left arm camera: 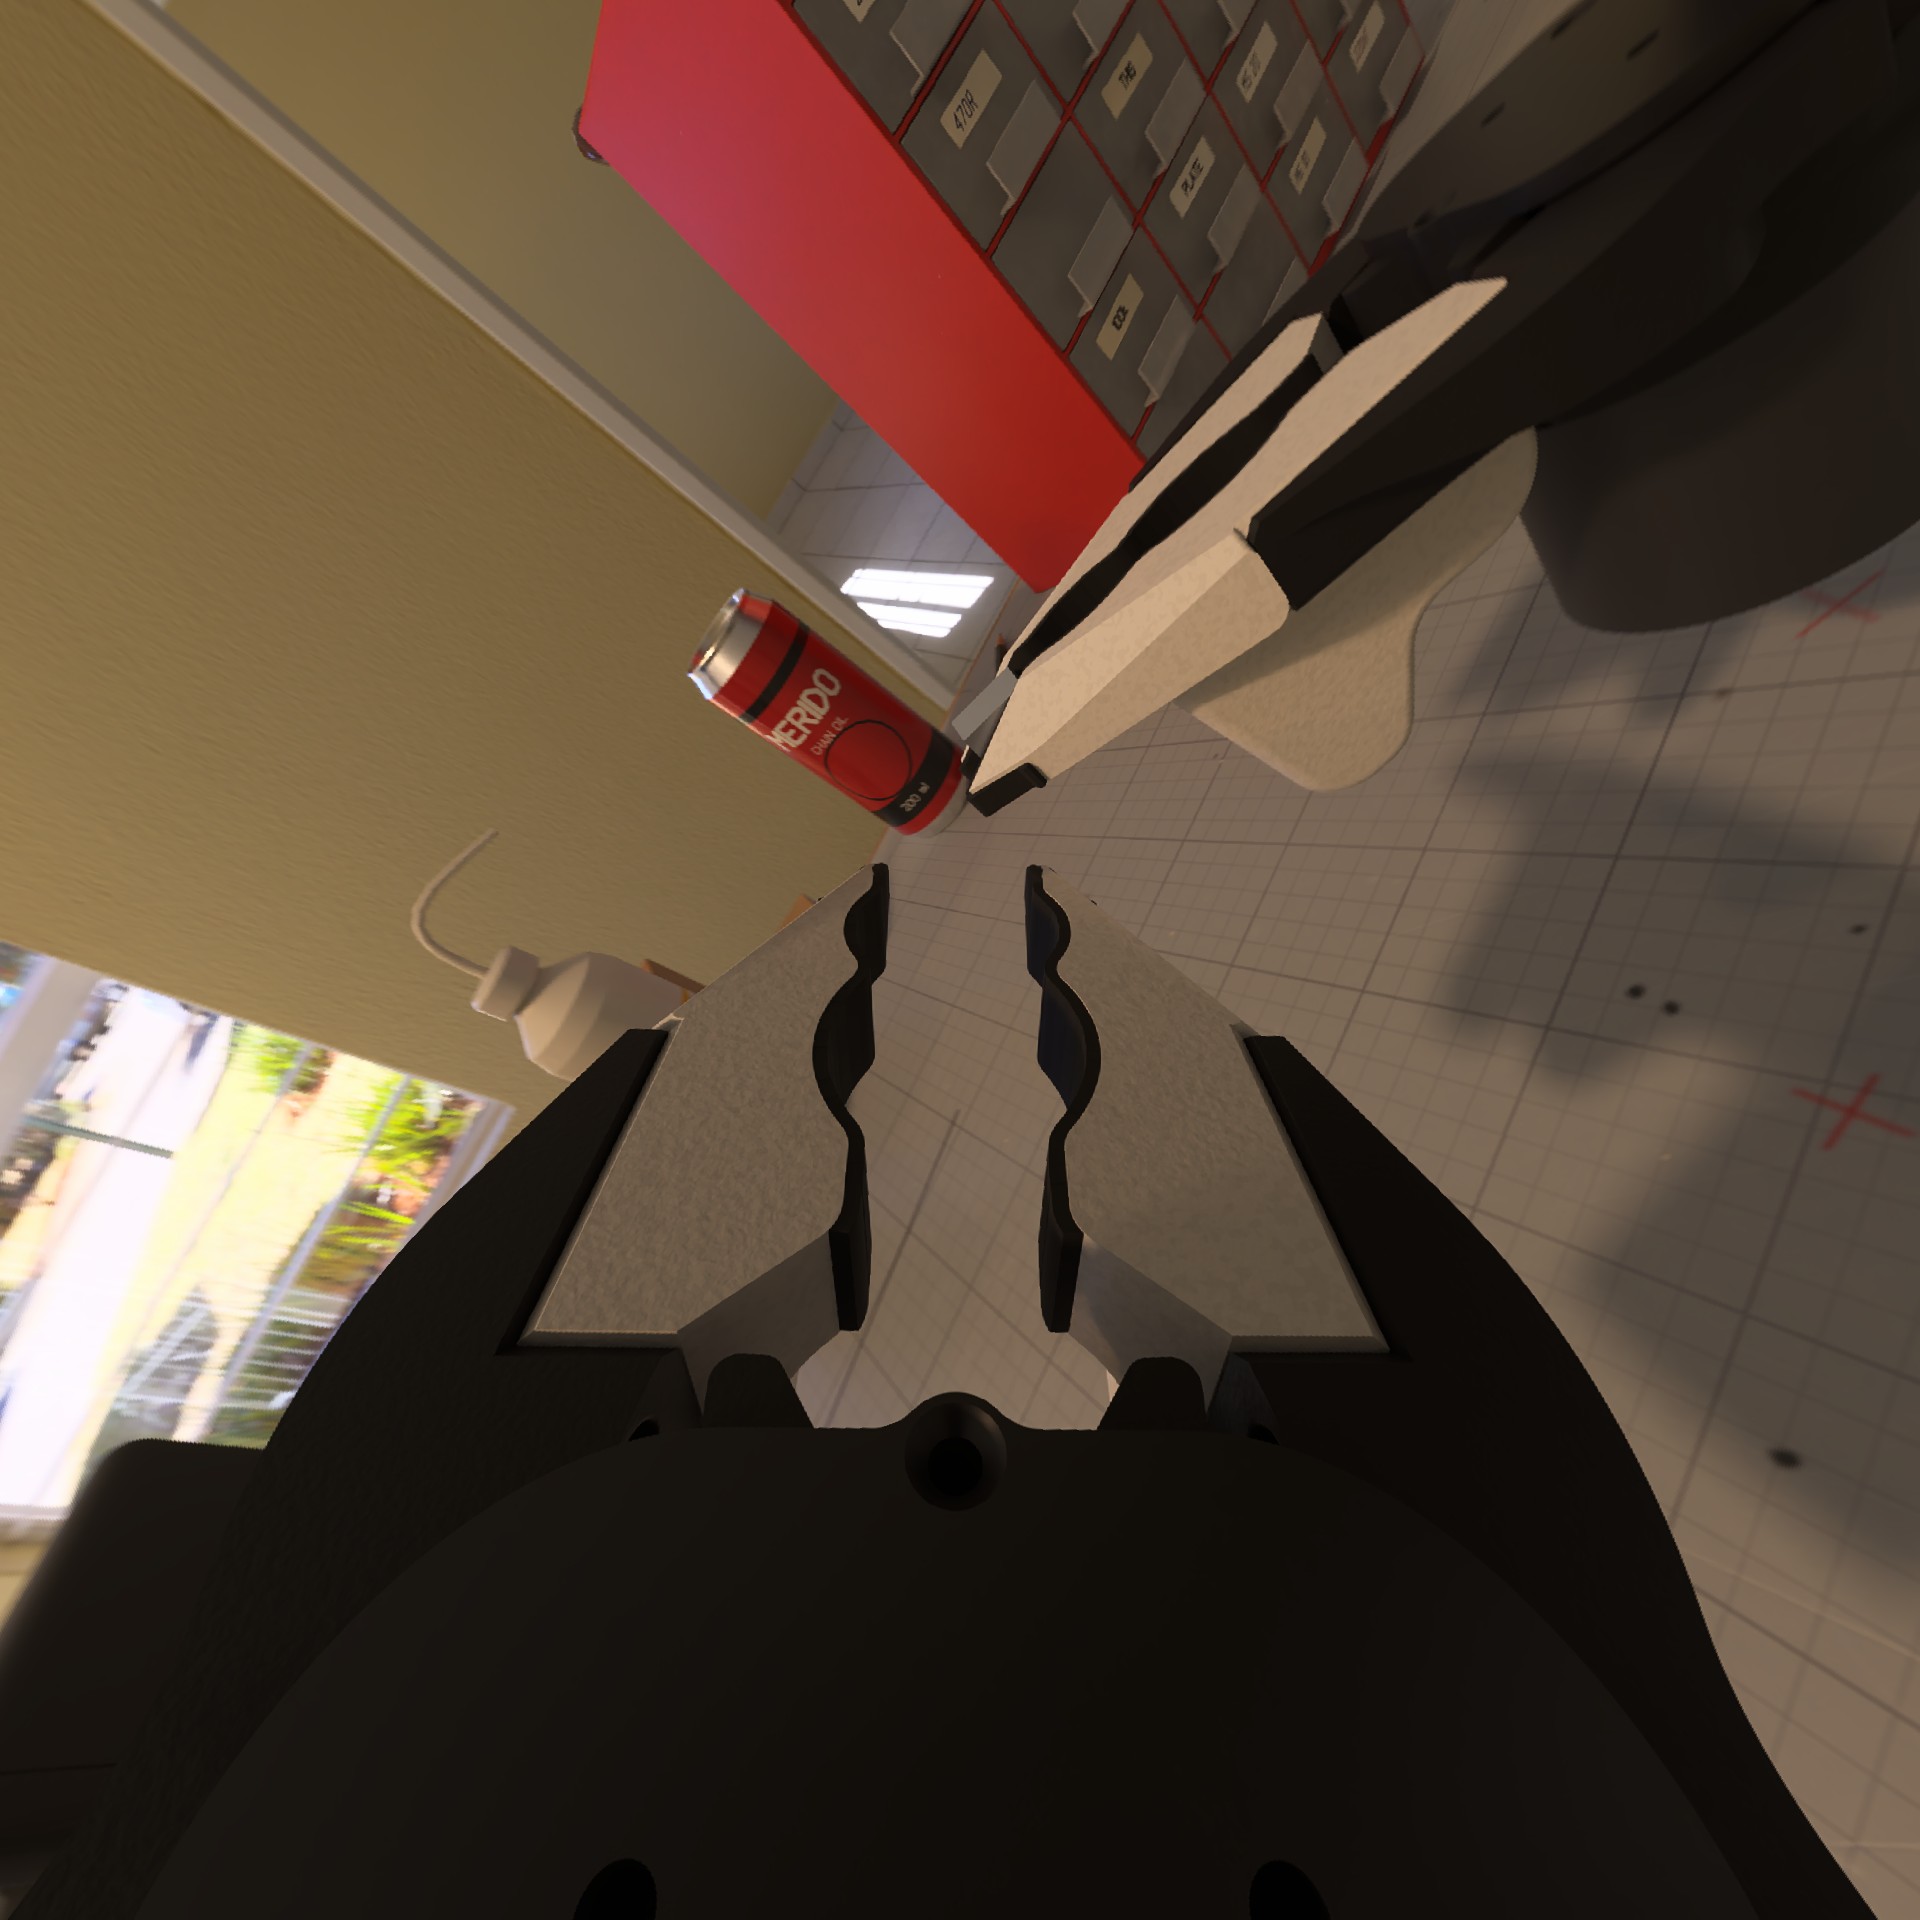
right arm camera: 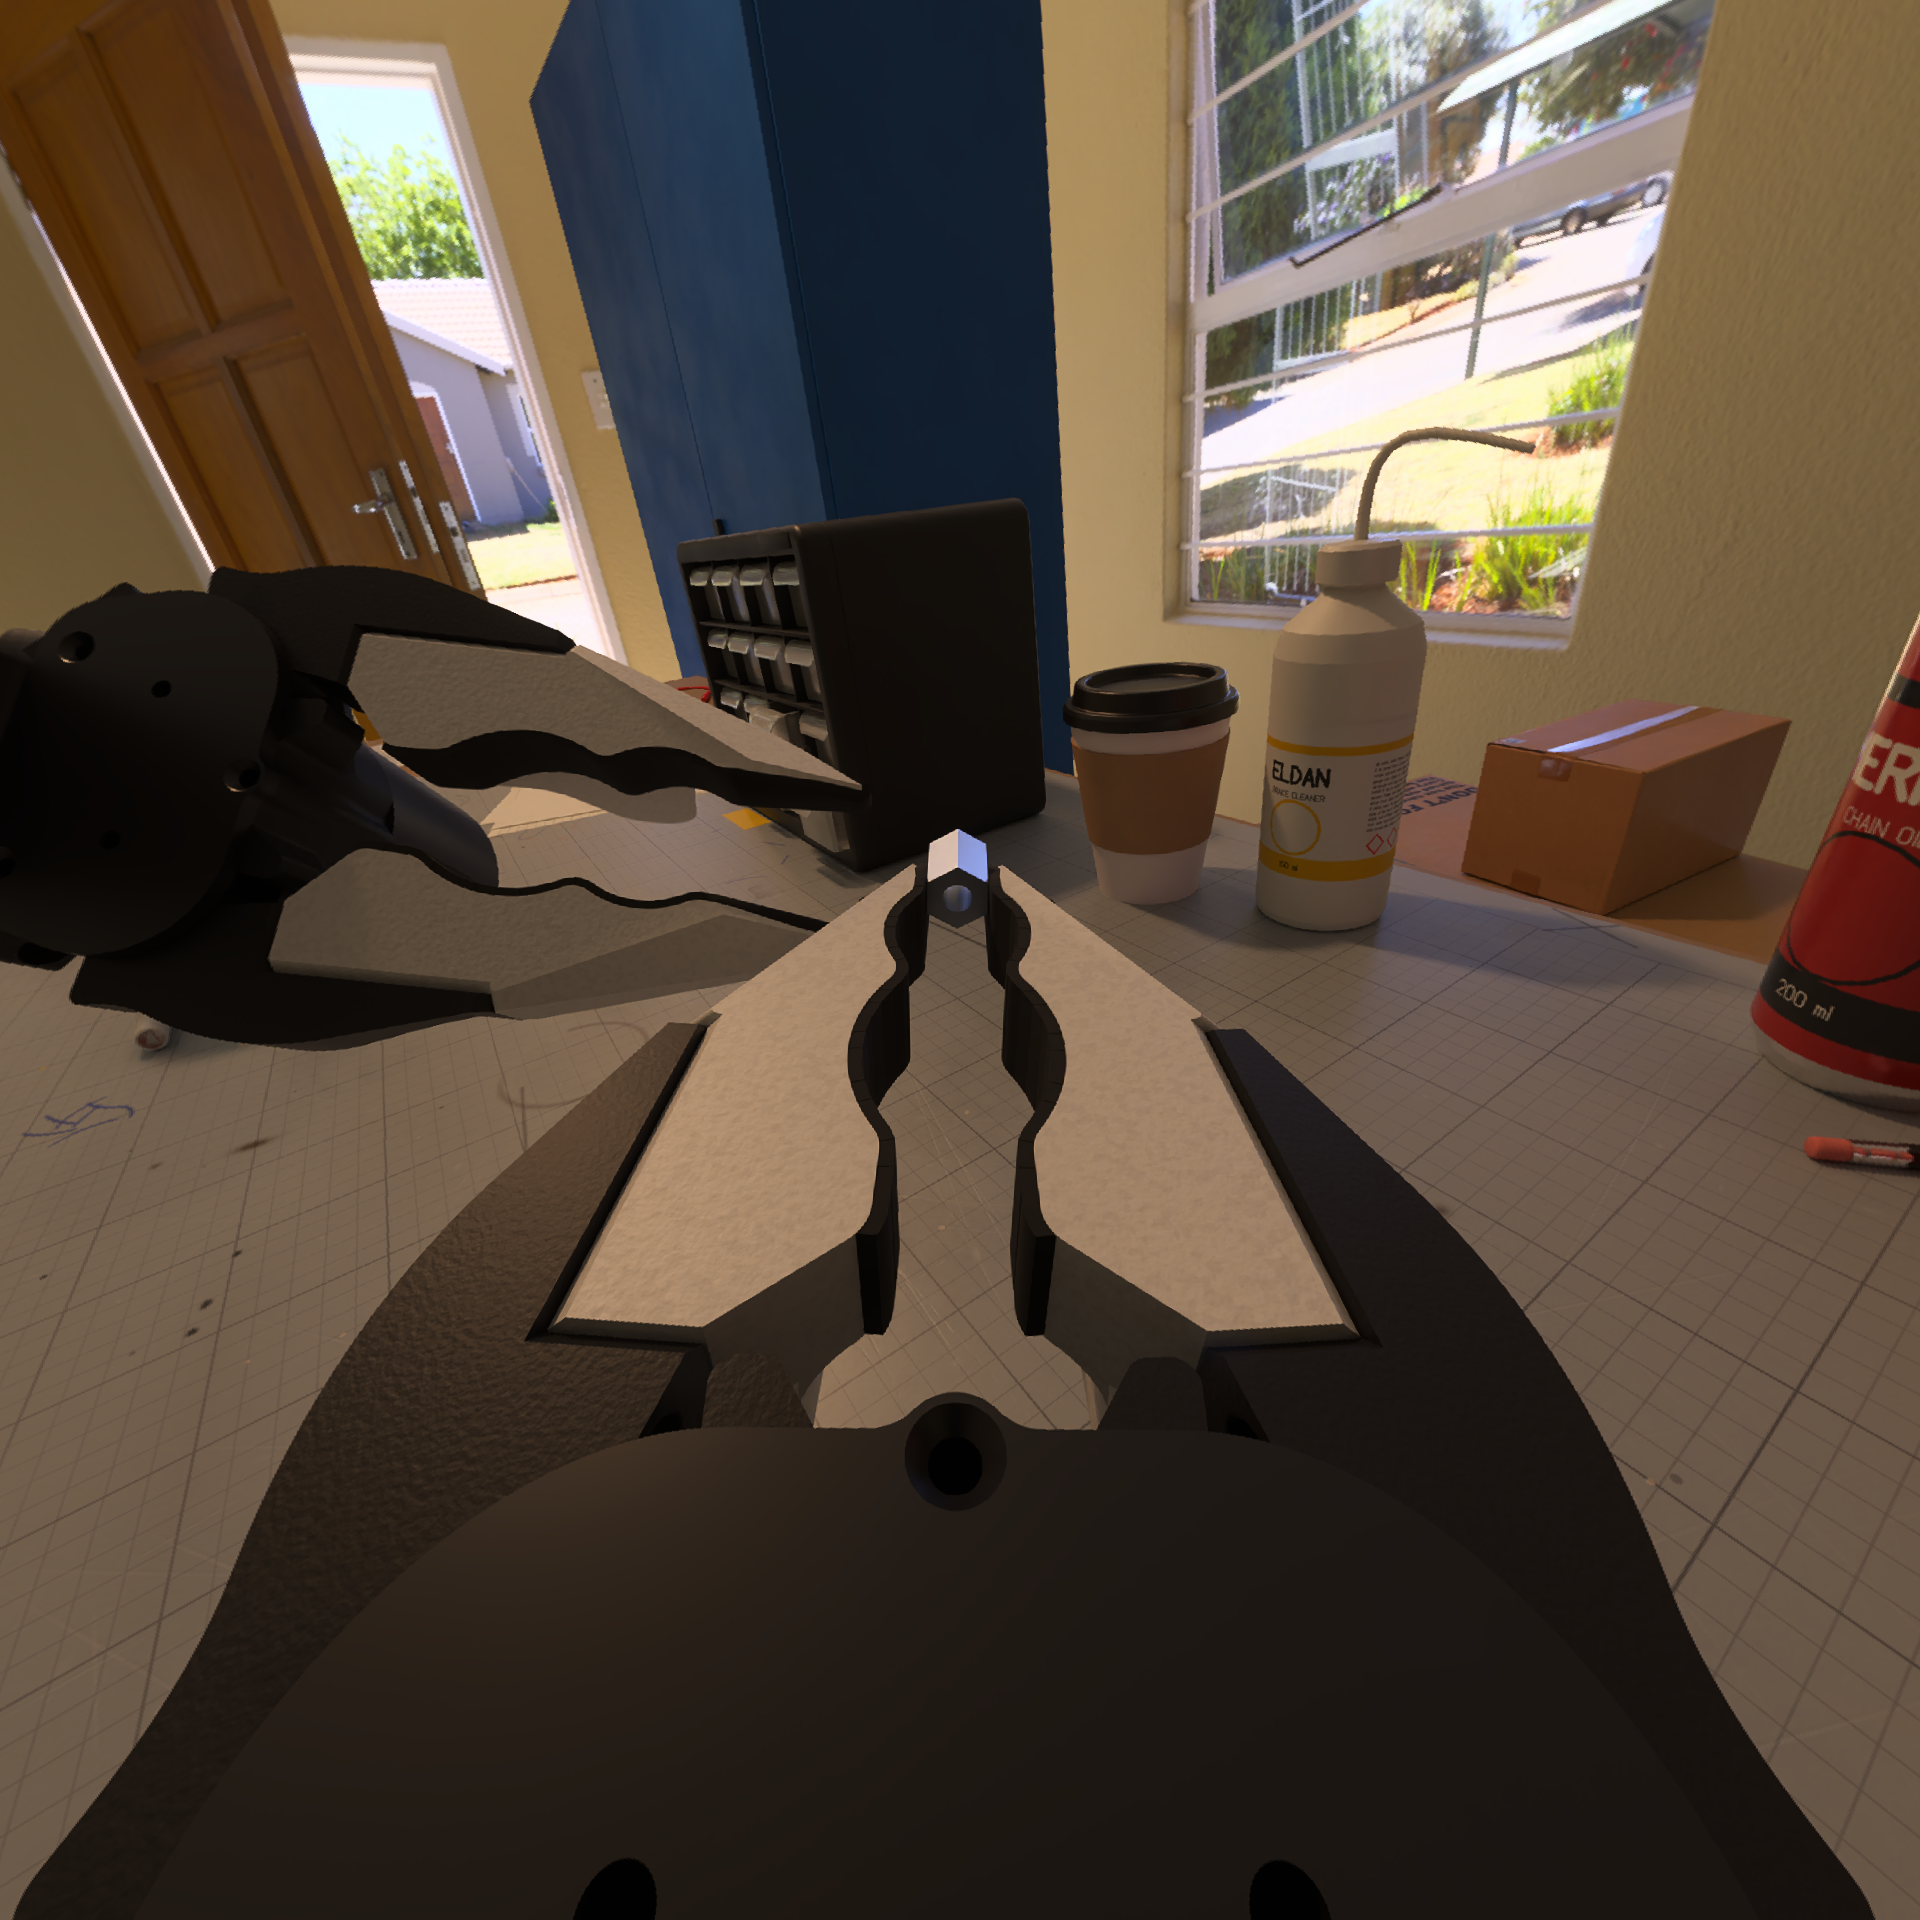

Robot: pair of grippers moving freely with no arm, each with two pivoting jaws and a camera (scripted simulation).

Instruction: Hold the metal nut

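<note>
We look across a grid cutting mat point(right arm camera: 1455, 1299) that covers the bench. At the back stands a tall blue cabinet point(right arm camera: 831, 312), w/ a black parts organiser point(right arm camera: 914, 665) in front of it. In the left wrist view a red drawer cabinet point(left arm camera: 831, 260) fills the top.

Our left gripper point(right arm camera: 842, 852) comes in from the left, tilted on its side, jaws apart w/ nothing between them; its tips sit just beside the right gripper's tips. In its own view it point(left arm camera: 956, 883) shows only bare mat through the gap.

Right of centre: cardboard box point(right arm camera: 1621, 800), red spray can point(right arm camera: 1860, 883) at the right edge, white squeeze bottle point(right arm camera: 1340, 748) w/ bent spout, paper coffee cup point(right arm camera: 1148, 779) w/ black lid.

Our right gripper point(right arm camera: 958, 883) has its jaws drawn in on the metal nut point(right arm camera: 956, 878), pinched at the very fingertips, off the mat, bore facing the camera. A small red marker point(right arm camera: 1860, 1151) lies on the mat near the can.
</note>
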